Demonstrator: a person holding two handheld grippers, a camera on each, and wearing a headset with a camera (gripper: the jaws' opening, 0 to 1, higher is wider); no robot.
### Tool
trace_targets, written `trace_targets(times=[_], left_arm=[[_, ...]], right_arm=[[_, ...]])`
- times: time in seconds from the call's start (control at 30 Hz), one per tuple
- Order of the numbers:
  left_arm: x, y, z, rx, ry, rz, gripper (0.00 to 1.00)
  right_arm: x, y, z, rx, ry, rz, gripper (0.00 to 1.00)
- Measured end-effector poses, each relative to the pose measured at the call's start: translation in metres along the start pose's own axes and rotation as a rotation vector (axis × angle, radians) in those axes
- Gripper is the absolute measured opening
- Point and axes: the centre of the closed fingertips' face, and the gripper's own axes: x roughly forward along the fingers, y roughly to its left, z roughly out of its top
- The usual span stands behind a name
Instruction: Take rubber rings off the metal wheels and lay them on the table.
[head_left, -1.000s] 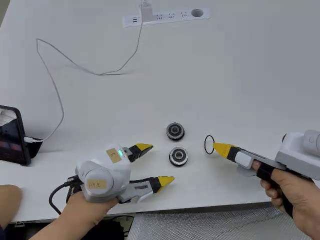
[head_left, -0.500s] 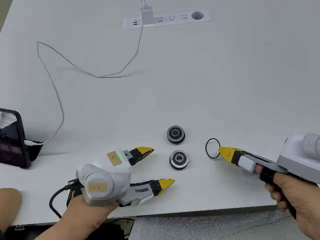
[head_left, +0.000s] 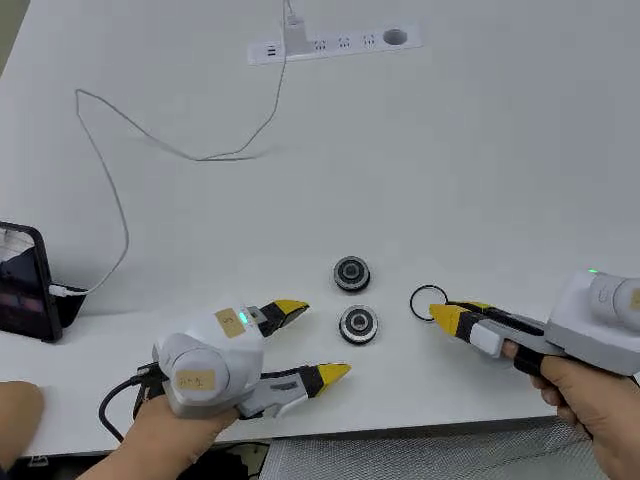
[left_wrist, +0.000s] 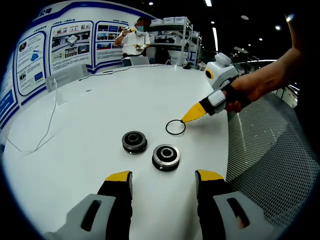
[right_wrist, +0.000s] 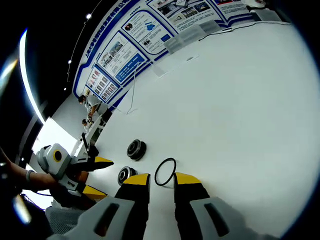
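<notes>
Right gripper (head_left: 455, 312) released, rubber ring (head_left: 412, 303) flat on worktop (head_left: 480, 180) at its tips. Left gripper (head_left: 320, 338) unclenched, jaws spread, near two wheels (head_left: 358, 323).

Place: a lab or exhibition-style work hall, not a home.
Walls: blue-and-white poster boards (left_wrist: 65, 42) printed with pictures and text.
Bench: a wide white table (head_left: 480, 150) carrying a power strip (head_left: 335, 40), a grey cable (head_left: 110, 180) and a phone (head_left: 25, 285) at its edge.
Background: metal shelving (left_wrist: 180, 35) with boxes; a person (left_wrist: 135, 40) standing beyond the table.
Ceiling: dark, with strip lights (left_wrist: 215, 35).
Beside the bench: a grey mesh surface (left_wrist: 260, 145).
</notes>
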Motion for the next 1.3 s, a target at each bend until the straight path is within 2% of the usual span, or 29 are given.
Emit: trace_targets(times=[0.13,0.2,0.4,0.9,1.03,1.07,1.2,1.3], left_arm=[[0.0,0.0,0.0,0.0,0.0,0.002,0.52],[0.0,0.0,0.001,-0.001,-0.002,0.002,0.52],[0.0,0.0,0.002,0.001,-0.002,0.002,0.52],[0.001,0.001,0.002,0.0,-0.003,0.002,0.49],[0.001,0.002,0.002,0.007,-0.002,0.003,0.47],[0.001,0.002,0.002,0.009,-0.001,0.002,0.46],[0.001,0.002,0.004,0.013,-0.006,-0.001,0.44],[0.002,0.001,0.007,0.014,-0.01,-0.003,0.42]], right_arm=[[-0.002,0.003,0.002,-0.082,0.009,-0.01,0.21],[-0.002,0.004,0.001,-0.094,0.017,-0.013,0.22],[-0.003,-0.005,0.0,-0.143,0.02,-0.042,0.24],[0.003,0.008,-0.008,-0.112,0.03,0.009,0.23],[0.005,0.017,-0.008,-0.097,0.025,0.036,0.18],[0.005,0.019,-0.009,-0.096,0.027,0.047,0.14],[0.008,0.026,-0.012,-0.088,0.036,0.072,0.07],[0.01,0.03,-0.014,-0.084,0.039,0.085,0.06]])
